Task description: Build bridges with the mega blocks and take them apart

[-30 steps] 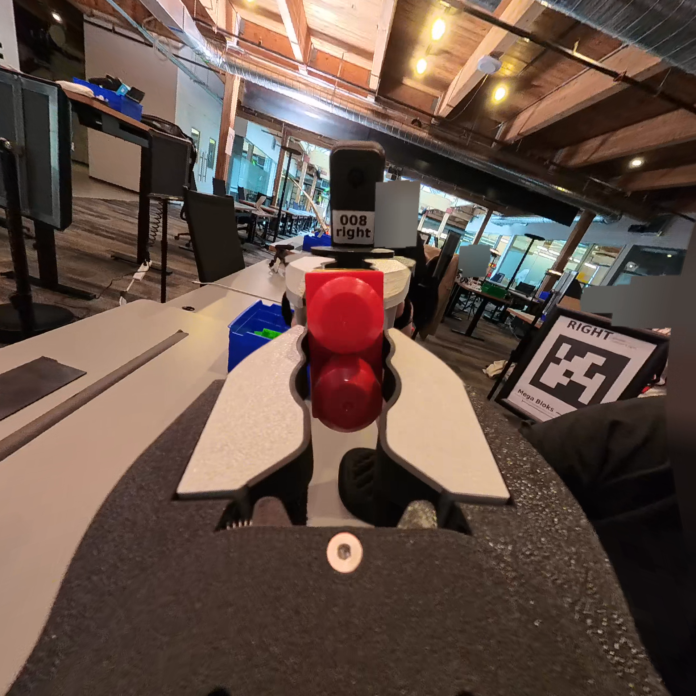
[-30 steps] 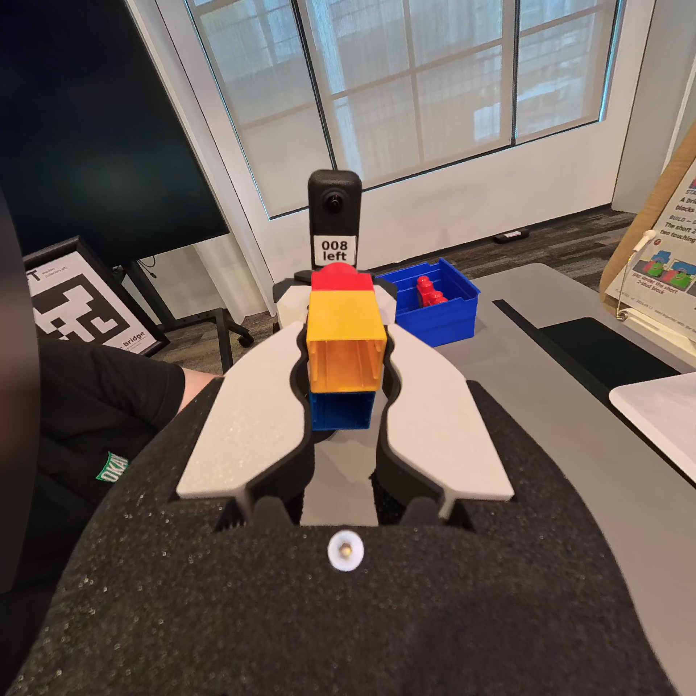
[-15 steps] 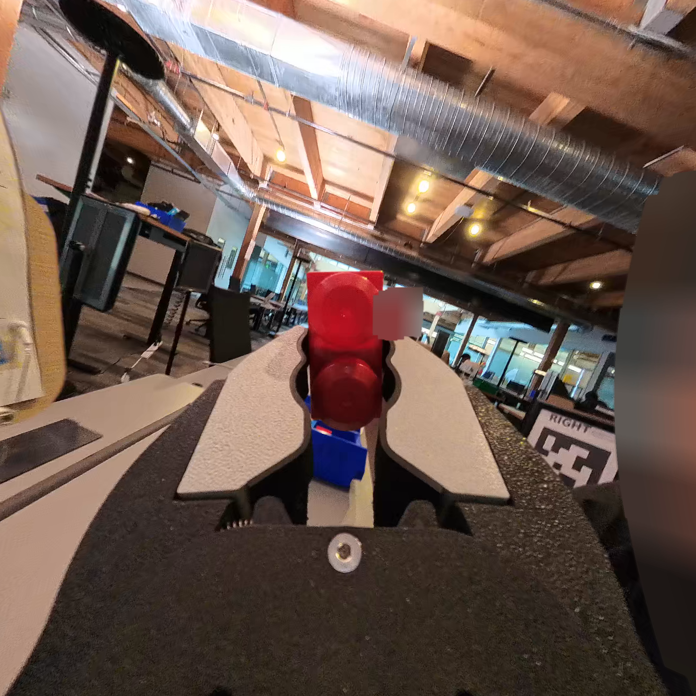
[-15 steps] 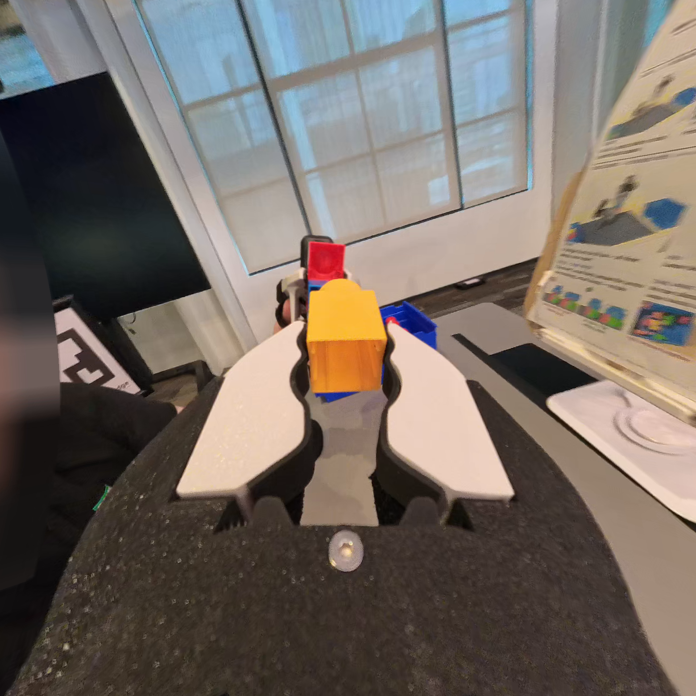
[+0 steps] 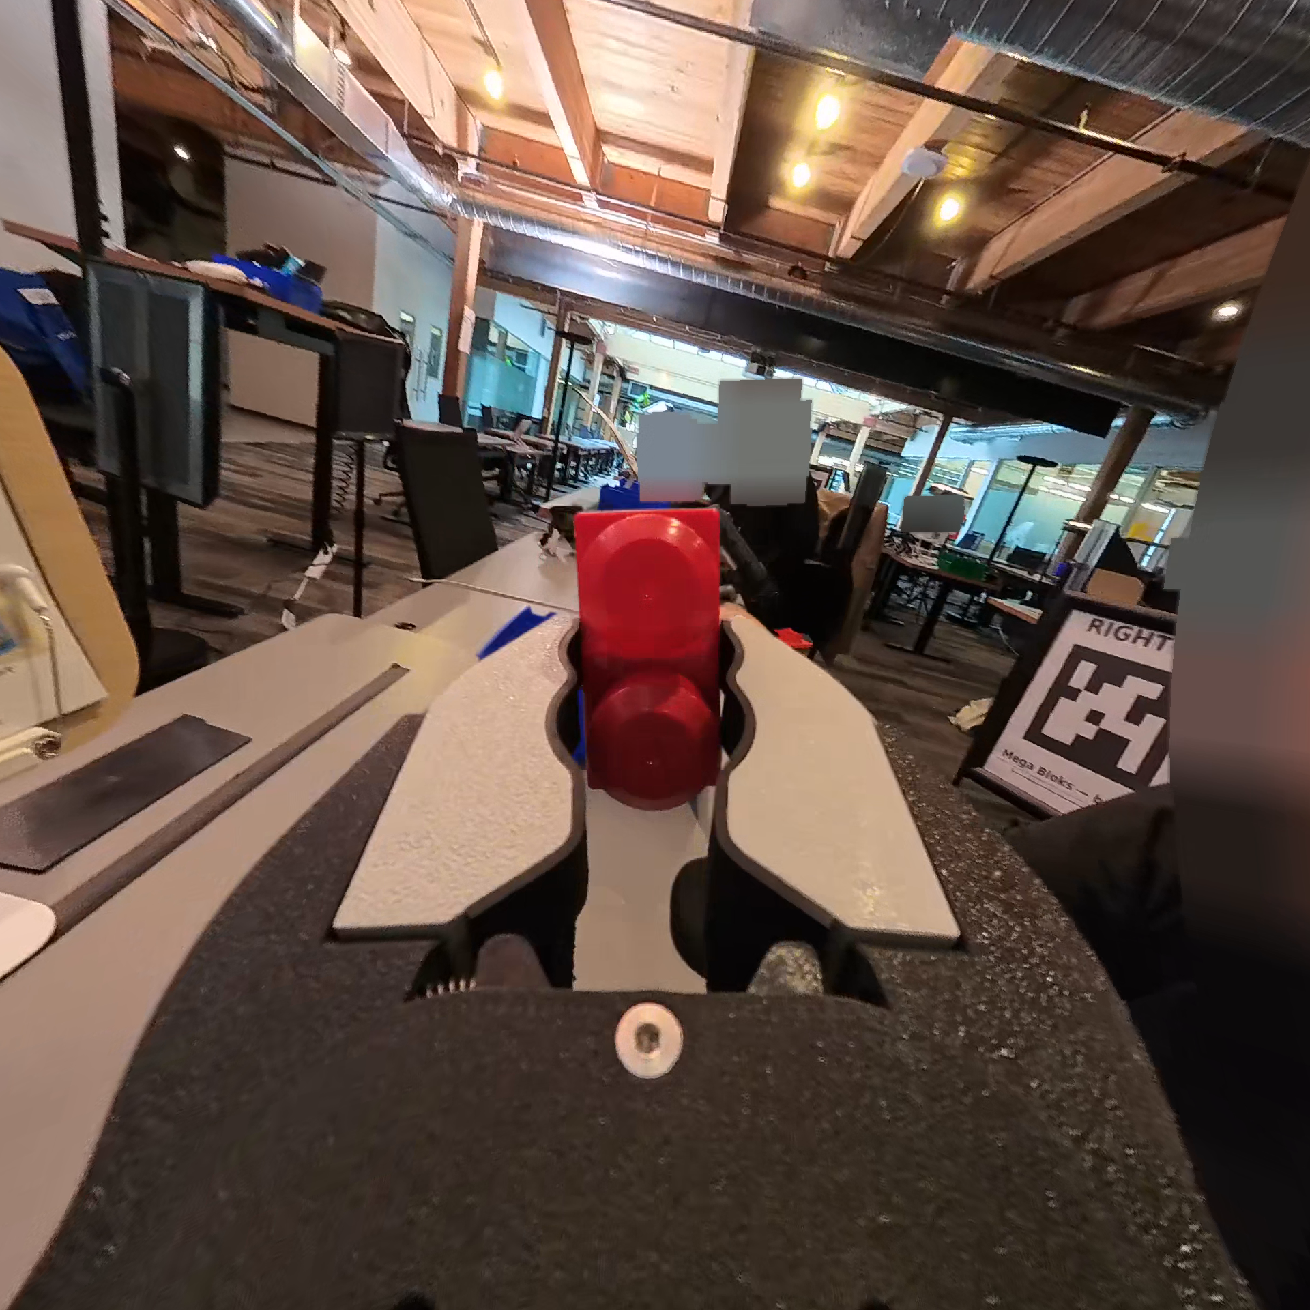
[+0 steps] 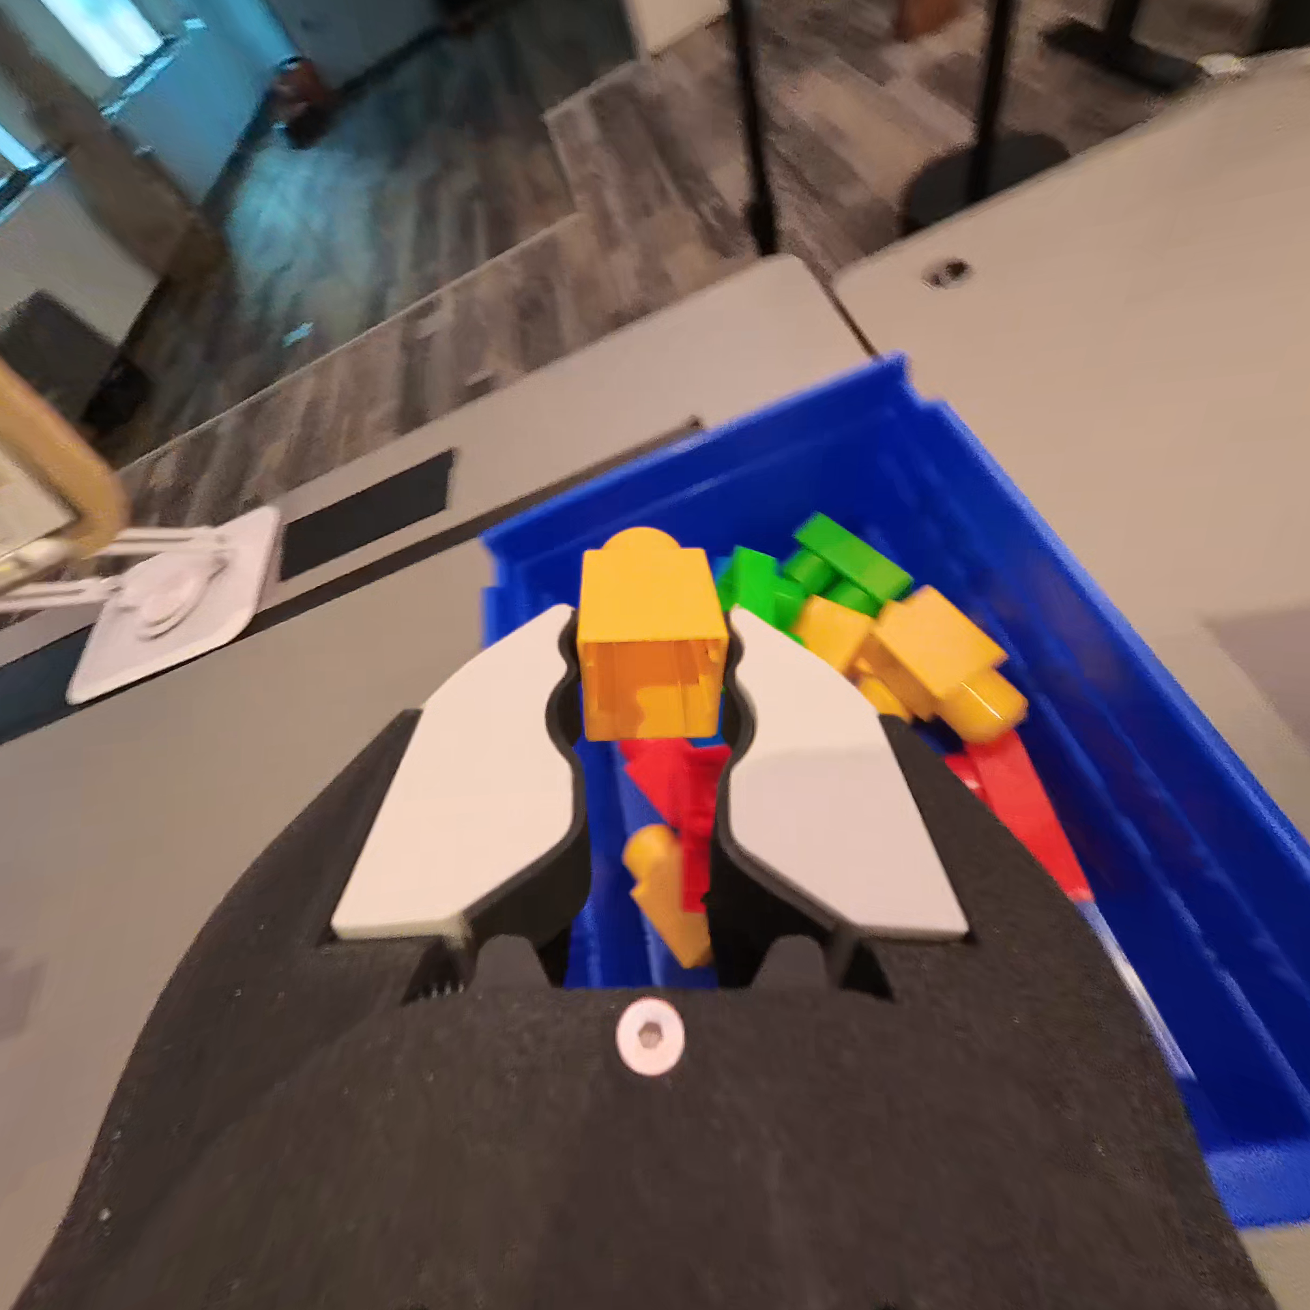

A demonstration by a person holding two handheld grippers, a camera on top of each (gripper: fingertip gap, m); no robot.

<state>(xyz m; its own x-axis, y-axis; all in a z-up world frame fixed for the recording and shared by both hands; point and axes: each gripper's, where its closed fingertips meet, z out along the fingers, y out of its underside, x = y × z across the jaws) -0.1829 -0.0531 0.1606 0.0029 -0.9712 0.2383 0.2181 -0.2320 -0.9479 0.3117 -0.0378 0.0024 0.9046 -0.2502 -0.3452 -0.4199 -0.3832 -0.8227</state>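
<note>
A: Item one, the right gripper [image 6: 652, 680]. How is it entered?

B: Pressed together on a single-stud yellow block [image 6: 651, 641], which is pinched between the fingertips with its hollow underside turned toward the camera and its stud pointing away. Directly below and ahead of the tool, a blue bin [image 6: 1106, 602] is recorded. Loose blocks are held in it: green blocks [image 6: 836, 567] just beyond the right fingertip, more yellow blocks [image 6: 921, 659] to the right of it, red blocks [image 6: 680, 794] seen through the gap between the fingers. The view is blurred, so exact counts are not given.

A: Item two, the left gripper [image 5: 648, 680]?

B: Clamped on a two-stud red block [image 5: 646, 648], studs facing the camera, carried above the grey table [image 5: 213, 851]. A blue edge, probably the same bin, is glimpsed behind the left fingertip. A framed marker sign [image 5: 1084, 709] is noted off to the right.

A: Task status?

B: Judged to be in the taking-apart phase. No assembled bridge is shown in either view; the two held pieces are separate. The yellow block is held over the bin and appears ready for release. The red block is left to be returned afterwards.
</note>
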